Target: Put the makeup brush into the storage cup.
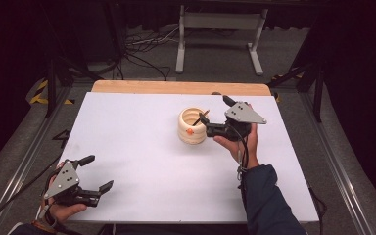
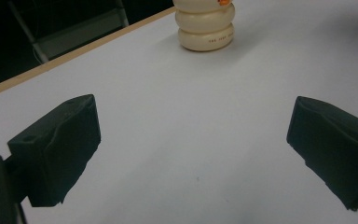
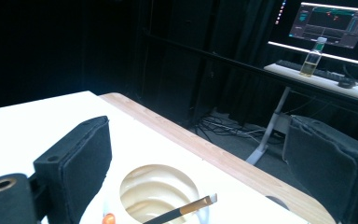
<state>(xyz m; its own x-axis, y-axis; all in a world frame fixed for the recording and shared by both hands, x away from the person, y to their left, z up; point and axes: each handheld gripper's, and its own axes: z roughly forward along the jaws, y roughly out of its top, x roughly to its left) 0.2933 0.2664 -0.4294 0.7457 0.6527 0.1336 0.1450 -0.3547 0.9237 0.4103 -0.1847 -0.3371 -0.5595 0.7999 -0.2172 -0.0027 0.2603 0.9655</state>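
Note:
A cream ribbed holder [image 1: 192, 128] with an orange spot on its side stands right of the table's middle. A thin dark brush [image 3: 182, 212] with a pale tip leans inside the holder [image 3: 156, 196]. My right gripper [image 1: 216, 110] hovers just right of and above its rim, open. In the right gripper view the gripper [image 3: 200, 172] has its jaws wide apart over the opening, touching nothing. My left gripper [image 1: 98, 173] rests open near the front left corner, far from the holder [image 2: 206, 30]. The left gripper [image 2: 193, 149] has nothing between its jaws.
The white table [image 1: 142, 161] has a wooden strip [image 1: 176, 88] along its far edge. Beyond it are a white stand [image 1: 220, 36] and floor cables [image 1: 142, 49]. A desk with a monitor [image 3: 331, 23] and a bottle [image 3: 312, 58] sits far off.

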